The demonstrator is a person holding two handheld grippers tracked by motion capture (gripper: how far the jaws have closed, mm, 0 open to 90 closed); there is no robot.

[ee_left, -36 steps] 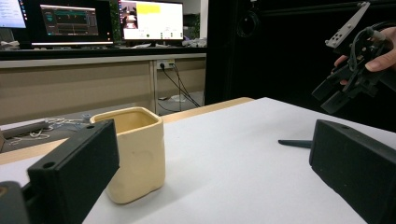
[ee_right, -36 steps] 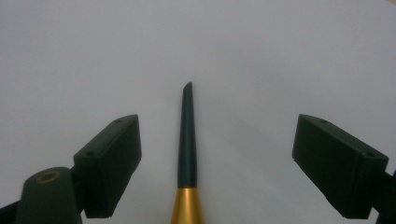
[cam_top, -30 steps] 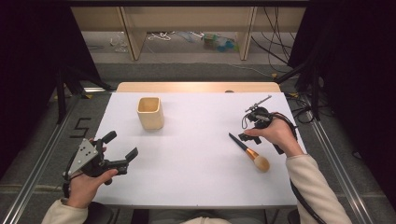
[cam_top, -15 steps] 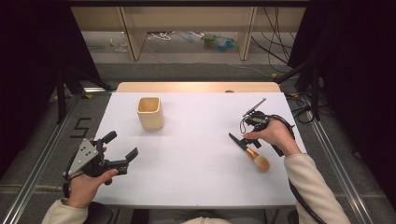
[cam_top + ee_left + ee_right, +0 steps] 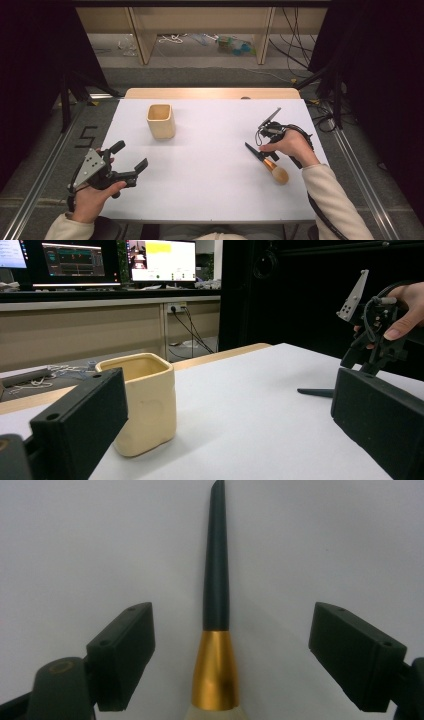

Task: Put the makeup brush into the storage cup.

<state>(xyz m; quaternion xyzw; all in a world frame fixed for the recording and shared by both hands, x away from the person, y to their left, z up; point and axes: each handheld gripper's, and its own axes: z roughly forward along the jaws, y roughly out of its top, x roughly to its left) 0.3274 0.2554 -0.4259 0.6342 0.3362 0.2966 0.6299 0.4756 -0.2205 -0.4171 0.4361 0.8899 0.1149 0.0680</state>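
A makeup brush (image 5: pixel 267 162) with a black handle, gold ferrule and tan bristles lies on the white table (image 5: pixel 210 165) at the right. My right gripper (image 5: pixel 264 145) hangs over its handle, pointing down. In the right gripper view the gripper (image 5: pixel 237 647) is open, its jaws standing on either side of the brush (image 5: pixel 216 580) without touching it. A cream square cup (image 5: pixel 161 121) stands upright at the back left. My left gripper (image 5: pixel 130 157) is open and empty near the front left corner. In the left gripper view it (image 5: pixel 230 425) faces the cup (image 5: pixel 142 400) and the right gripper (image 5: pixel 372 340).
A wooden strip (image 5: pixel 210 93) borders the table's far edge. Metal rails (image 5: pixel 45 180) run along both sides. Beyond the table are wooden legs and cables on the floor (image 5: pixel 200 45). Monitors (image 5: pixel 160 260) stand on a bench in the left gripper view.
My right gripper has come down and slightly nearer, closing in over the brush handle. The left gripper, the cup and the brush have stayed put.
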